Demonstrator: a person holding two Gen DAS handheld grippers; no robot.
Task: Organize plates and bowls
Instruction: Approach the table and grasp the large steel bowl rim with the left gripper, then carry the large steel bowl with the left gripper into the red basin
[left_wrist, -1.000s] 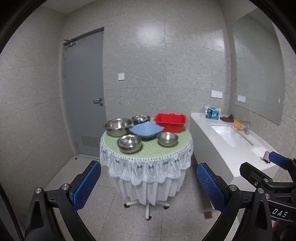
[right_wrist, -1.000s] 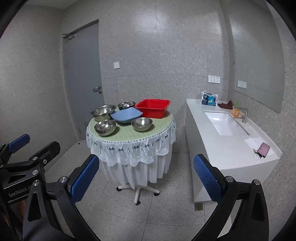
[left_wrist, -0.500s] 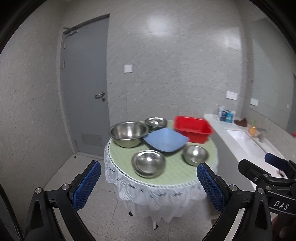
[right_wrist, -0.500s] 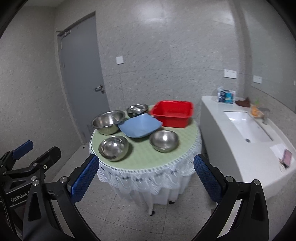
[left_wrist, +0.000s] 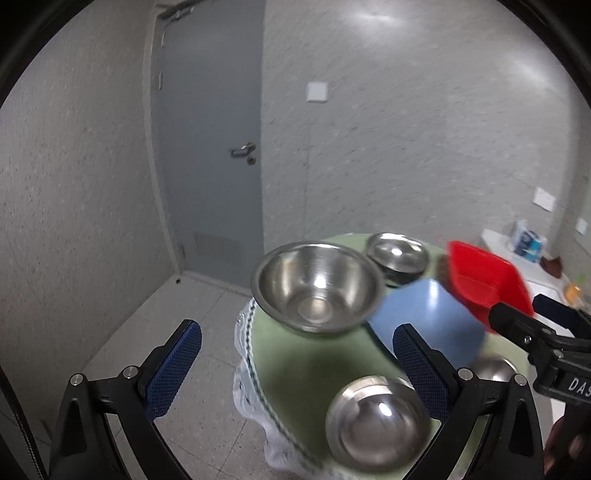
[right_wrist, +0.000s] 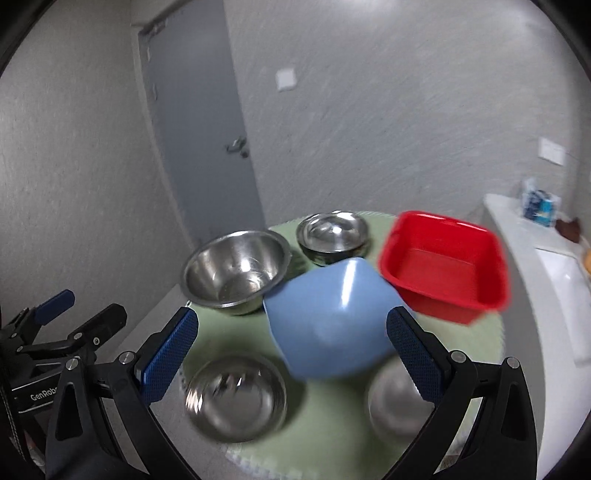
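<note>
A round table (right_wrist: 332, 435) with a green cloth holds a large steel bowl (right_wrist: 236, 271), a stack of small steel bowls (right_wrist: 332, 232) behind it, a blue square plate (right_wrist: 332, 314), a red tub (right_wrist: 443, 266) and two steel bowls at the front (right_wrist: 236, 397) (right_wrist: 399, 402). My right gripper (right_wrist: 291, 354) is open and empty, above the front of the table near the blue plate. My left gripper (left_wrist: 295, 365) is open and empty, above the table's left edge, in front of the large bowl (left_wrist: 317, 286). The view is blurred.
A grey door (left_wrist: 210, 147) stands behind the table on the left. A white counter with a sink (right_wrist: 554, 273) runs along the right, with a blue packet (right_wrist: 539, 201) at its far end. Tiled floor (left_wrist: 147, 332) lies to the left.
Both grippers have moved forward to the table, which now fills the lower views. Both stay open and empty. Nothing on the table has moved.
</note>
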